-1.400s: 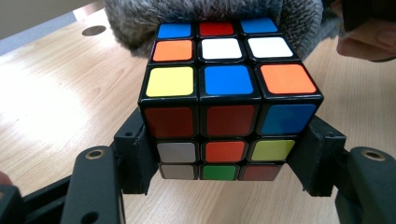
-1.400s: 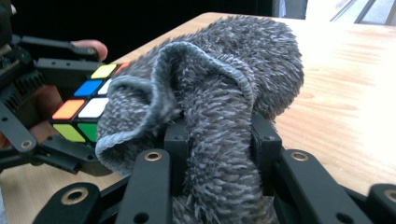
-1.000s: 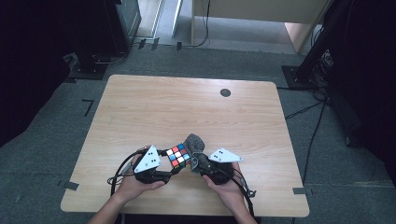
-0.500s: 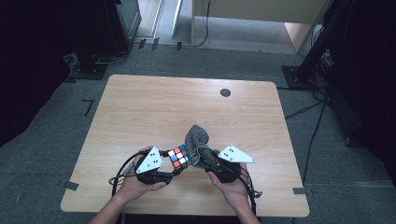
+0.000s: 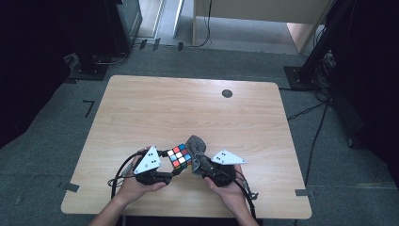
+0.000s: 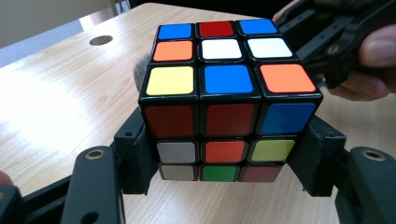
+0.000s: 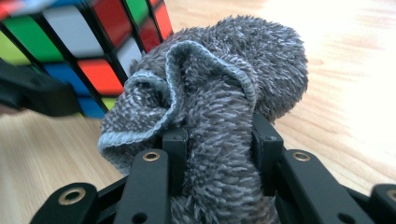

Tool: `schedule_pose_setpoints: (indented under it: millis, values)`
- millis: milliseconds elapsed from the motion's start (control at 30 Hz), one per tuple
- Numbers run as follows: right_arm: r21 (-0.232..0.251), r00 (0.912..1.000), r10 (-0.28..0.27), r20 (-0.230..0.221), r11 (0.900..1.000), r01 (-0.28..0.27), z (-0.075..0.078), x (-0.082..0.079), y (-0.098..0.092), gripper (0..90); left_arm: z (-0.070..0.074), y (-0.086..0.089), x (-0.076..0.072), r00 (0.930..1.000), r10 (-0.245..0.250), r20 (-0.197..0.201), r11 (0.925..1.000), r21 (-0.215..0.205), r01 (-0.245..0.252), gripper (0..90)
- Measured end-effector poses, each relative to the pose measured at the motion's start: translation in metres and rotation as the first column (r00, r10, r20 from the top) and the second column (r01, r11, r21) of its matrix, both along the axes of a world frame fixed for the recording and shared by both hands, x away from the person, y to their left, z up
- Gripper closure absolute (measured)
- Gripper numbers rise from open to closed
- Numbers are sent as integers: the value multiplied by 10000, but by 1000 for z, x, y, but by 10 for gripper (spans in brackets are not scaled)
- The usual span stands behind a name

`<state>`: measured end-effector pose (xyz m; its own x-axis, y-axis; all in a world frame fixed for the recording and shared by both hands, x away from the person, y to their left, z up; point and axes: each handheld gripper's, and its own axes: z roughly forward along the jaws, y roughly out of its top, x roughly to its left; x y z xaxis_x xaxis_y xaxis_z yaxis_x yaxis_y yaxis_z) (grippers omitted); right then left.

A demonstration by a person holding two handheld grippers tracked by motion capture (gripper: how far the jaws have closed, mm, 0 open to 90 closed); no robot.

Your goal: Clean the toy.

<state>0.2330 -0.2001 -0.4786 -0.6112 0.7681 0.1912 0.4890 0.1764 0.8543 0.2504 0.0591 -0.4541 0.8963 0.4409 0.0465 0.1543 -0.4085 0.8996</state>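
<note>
While the left gripper (image 6: 224,154) clamps a multicoloured plastic puzzle cube (image 6: 224,98), the right gripper (image 7: 217,140) pinches a bunched grey terry cloth (image 7: 219,93) (just beside the cube).

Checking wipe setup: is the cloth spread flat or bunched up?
Bunched. The cloth stands in a crumpled wad, its hemmed edge curled over, pinched in the right claw beside the cube.

Scrambled puzzle cube (image 6: 223,100) (clamped, tilted) touches a bunched grey fuzzy cloth (image 7: 219,107).
</note>
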Motion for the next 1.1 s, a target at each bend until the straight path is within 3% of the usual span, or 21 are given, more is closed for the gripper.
schedule_pose_setpoints:
  millis: [167, 233, 400, 500, 600, 800, 1000, 1067, 1100]
  values:
    - [83, 9990, -294, 331, 9995, 291, 6, 0, -6, 661, 0, 0, 0, 10000, 28, -12, 10000, -1, -28, 340]
    - [517, 9938, -635, 916, 9969, 589, 17, -3, -12, 658, -2, -1, 1, 10000, 3, -50, 9999, 110, -3, 340]
    - [1115, 9882, -647, 1389, 9925, 493, 27, -7, -13, 658, -4, -5, -1, 9999, -138, -86, 9997, 203, 140, 340]
    - [909, 9926, -263, 1183, 9957, 156, 20, -8, -4, 661, -4, -7, -2, 9998, -215, -41, 9993, 289, 216, 341]
    - [936, 9950, -231, 969, 9955, 140, 16, -6, -4, 661, -4, -6, -2, 9997, -207, -86, 9995, 239, 209, 340]
    - [346, 9994, -56, 356, 9994, 44, 3, -2, -1, 661, -2, -2, 0, 9999, -120, -71, 9999, 45, 120, 340]
    - [4, 9989, -198, 415, 9998, 198, 4, 0, -2, 661, -2, 0, 1, 9999, -96, -112, 10000, 18, 96, 341]
    - [168, 9972, -423, 620, 9990, 413, 9, -1, -5, 661, -3, -1, 1, 9998, -113, -138, 9999, 103, 114, 340]
    - [271, 9929, -646, 998, 9977, 622, 16, -3, -9, 661, -4, -3, 1, 9998, -160, -95, 9995, 274, 163, 341]
